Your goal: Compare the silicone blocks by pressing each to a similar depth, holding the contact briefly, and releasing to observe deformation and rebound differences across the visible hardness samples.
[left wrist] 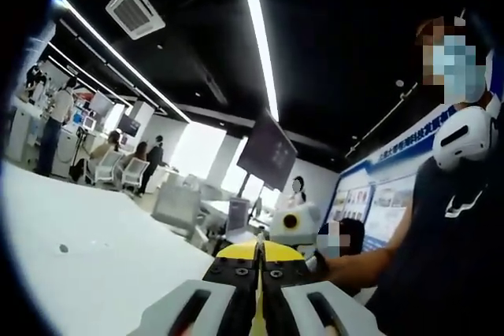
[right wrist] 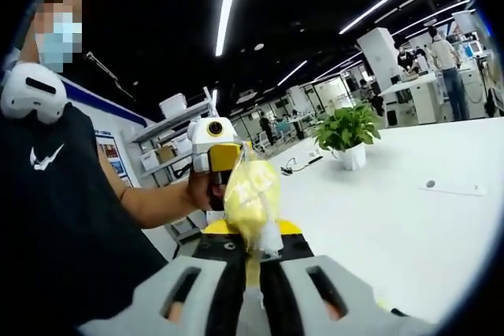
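Both views are lit from above by long ceiling light strips (left wrist: pixel 258 37), which are burnt out to plain white against a dark, almost black ceiling. In the left gripper view a bright far window area (left wrist: pixel 197 149) is overexposed, and the white table (left wrist: pixel 94 257) at the near left is washed out with little texture. In the right gripper view the white tabletop (right wrist: pixel 409 226) is rendered bright and even, with only faint shadows. Straight lines are bent strongly toward the edges by the fisheye lens. Near parts at the bottom are seen soft, and a pale yellow object (right wrist: pixel 252 194) is blurred and glary.
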Demonstrator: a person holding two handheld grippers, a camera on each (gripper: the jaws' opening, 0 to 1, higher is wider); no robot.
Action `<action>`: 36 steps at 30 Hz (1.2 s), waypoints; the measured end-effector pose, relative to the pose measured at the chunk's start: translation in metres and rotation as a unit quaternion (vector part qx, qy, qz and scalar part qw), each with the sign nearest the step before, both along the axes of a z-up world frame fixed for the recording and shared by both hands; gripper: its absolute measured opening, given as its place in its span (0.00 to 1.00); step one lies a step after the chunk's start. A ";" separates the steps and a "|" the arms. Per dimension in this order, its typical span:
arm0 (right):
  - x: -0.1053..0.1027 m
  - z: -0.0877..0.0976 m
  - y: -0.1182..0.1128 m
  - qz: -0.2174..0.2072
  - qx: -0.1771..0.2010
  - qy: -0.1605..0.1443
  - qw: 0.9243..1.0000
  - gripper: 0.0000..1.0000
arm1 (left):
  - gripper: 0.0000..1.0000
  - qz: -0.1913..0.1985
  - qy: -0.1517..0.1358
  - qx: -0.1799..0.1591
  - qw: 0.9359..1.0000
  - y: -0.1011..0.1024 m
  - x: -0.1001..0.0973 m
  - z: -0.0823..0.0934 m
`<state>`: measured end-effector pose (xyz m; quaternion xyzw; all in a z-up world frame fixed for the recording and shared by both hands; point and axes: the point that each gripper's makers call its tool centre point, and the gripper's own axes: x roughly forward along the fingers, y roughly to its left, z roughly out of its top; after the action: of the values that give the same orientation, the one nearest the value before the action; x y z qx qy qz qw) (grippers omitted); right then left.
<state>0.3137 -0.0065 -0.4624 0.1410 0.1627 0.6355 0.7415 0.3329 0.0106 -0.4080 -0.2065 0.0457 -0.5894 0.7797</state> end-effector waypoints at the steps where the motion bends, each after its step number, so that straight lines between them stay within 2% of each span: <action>1: -0.002 0.000 0.000 0.003 0.001 0.005 1.000 0.01 | 0.00 -0.001 0.000 0.002 1.000 0.000 0.000 0.000; 3: -0.002 -0.001 0.000 0.001 0.000 -0.003 1.000 0.01 | 0.00 -0.006 -0.003 0.005 1.000 0.001 -0.002 0.000; 8: -0.001 -0.002 0.001 0.000 0.003 0.001 1.000 0.01 | 0.00 -0.008 -0.001 0.003 1.000 0.002 -0.002 -0.001; 10: 0.002 -0.003 0.001 -0.006 0.000 -0.011 1.000 0.01 | 0.00 -0.008 0.001 0.004 1.000 0.003 -0.001 -0.002; 11: 0.000 -0.004 0.000 0.000 0.004 0.005 1.000 0.01 | 0.00 -0.008 0.001 0.004 1.000 0.002 -0.001 -0.003; 13: 0.000 -0.004 0.000 0.000 0.004 0.002 1.000 0.01 | 0.00 -0.009 0.002 0.005 1.000 0.002 -0.002 -0.002; 14: 0.002 -0.004 -0.001 -0.005 0.001 -0.012 1.000 0.00 | 0.00 -0.009 0.001 0.005 1.000 0.002 -0.003 -0.002; 16: 0.000 -0.003 -0.001 0.000 0.005 0.001 1.000 0.01 | 0.00 -0.013 0.004 0.002 1.000 0.002 -0.003 -0.002; 18: 0.007 -0.002 -0.002 -0.023 0.015 -0.036 0.999 0.02 | 0.00 -0.013 0.002 0.001 1.000 0.001 -0.002 -0.001; 19: 0.003 -0.003 -0.002 -0.013 0.019 -0.021 1.000 0.03 | 0.00 -0.015 0.002 0.001 1.000 0.000 -0.001 0.000; 20: 0.001 -0.003 -0.002 -0.012 0.027 0.013 0.999 0.04 | 0.00 -0.018 0.002 0.002 1.000 -0.002 -0.001 0.000; 23: 0.007 -0.004 -0.004 -0.029 0.015 -0.025 0.999 0.06 | 0.00 -0.015 0.004 0.002 1.000 -0.003 0.002 -0.002; 26: 0.011 -0.003 -0.005 -0.039 0.014 -0.044 0.998 0.09 | 0.00 -0.017 0.005 -0.004 1.000 -0.004 0.002 0.000; 29: 0.017 -0.002 -0.007 -0.053 0.015 -0.047 0.997 0.17 | 0.00 -0.017 0.001 -0.005 1.000 -0.005 0.002 0.004; 30: 0.021 -0.001 -0.007 -0.062 0.015 -0.059 0.996 0.22 | 0.00 -0.016 0.000 -0.005 1.000 -0.005 0.003 0.005; 32: 0.024 0.000 -0.008 -0.070 0.015 -0.062 0.996 0.31 | 0.00 -0.013 0.000 -0.008 1.000 -0.003 0.006 0.006; 35: 0.027 -0.002 -0.008 -0.073 0.010 -0.066 0.995 0.36 | 0.00 -0.006 0.002 -0.011 1.000 0.000 0.009 0.006; 36: 0.030 -0.001 -0.009 -0.079 0.010 -0.070 0.994 0.41 | 0.00 -0.007 0.003 -0.011 1.000 0.001 0.009 0.006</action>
<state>0.3434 -0.0151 -0.4639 0.1161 0.0928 0.5851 0.7972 0.3419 0.0115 -0.4018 -0.2165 0.0425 -0.5949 0.7729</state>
